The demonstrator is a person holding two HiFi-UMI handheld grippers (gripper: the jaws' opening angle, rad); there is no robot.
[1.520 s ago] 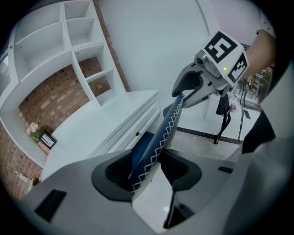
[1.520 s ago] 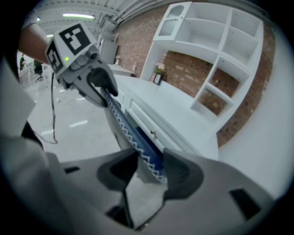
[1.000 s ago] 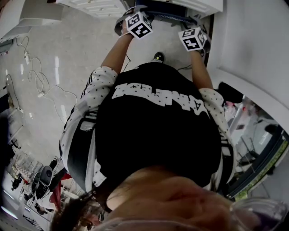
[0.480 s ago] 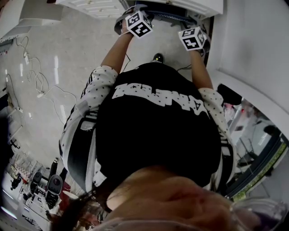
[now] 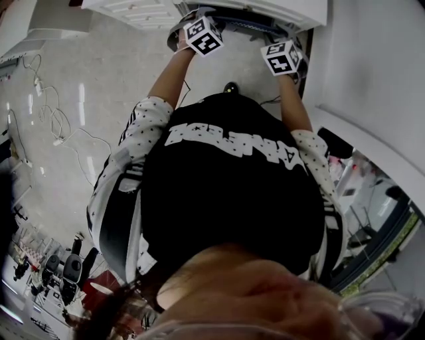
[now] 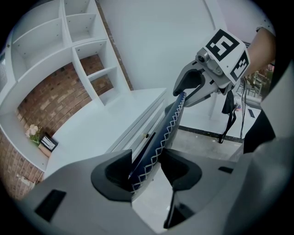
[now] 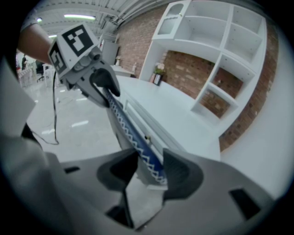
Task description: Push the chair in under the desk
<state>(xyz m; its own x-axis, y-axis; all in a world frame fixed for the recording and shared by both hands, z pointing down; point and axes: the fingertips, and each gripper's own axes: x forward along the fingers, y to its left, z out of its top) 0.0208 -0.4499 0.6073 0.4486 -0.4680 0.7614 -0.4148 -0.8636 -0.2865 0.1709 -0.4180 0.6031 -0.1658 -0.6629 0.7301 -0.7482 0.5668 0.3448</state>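
The chair's backrest (image 6: 158,140) has a dark blue top edge with white zigzag stitching. It runs between the jaws of my left gripper (image 6: 146,167), which is shut on it. My right gripper (image 7: 149,167) is shut on the same edge (image 7: 133,137) farther along. Each gripper shows in the other's view, the right gripper (image 6: 202,85) and the left gripper (image 7: 98,85). The white desk (image 6: 101,124) with drawer fronts lies just beyond the backrest. In the head view both arms reach forward to the left gripper (image 5: 202,33) and the right gripper (image 5: 282,56) at the chair (image 5: 246,18); the seat is hidden.
White shelving with a brick back (image 6: 69,59) stands over the desk, which holds a small frame (image 6: 47,143) and flowers. Cables (image 5: 60,126) trail on the glossy floor at left. A white wall (image 5: 372,66) rises at right. A small dark object (image 5: 230,86) sits on the floor between my arms.
Both grippers and the backrest have edged slightly forward toward the desk. The grips are unchanged. Figures in the far background at lower left have shifted.
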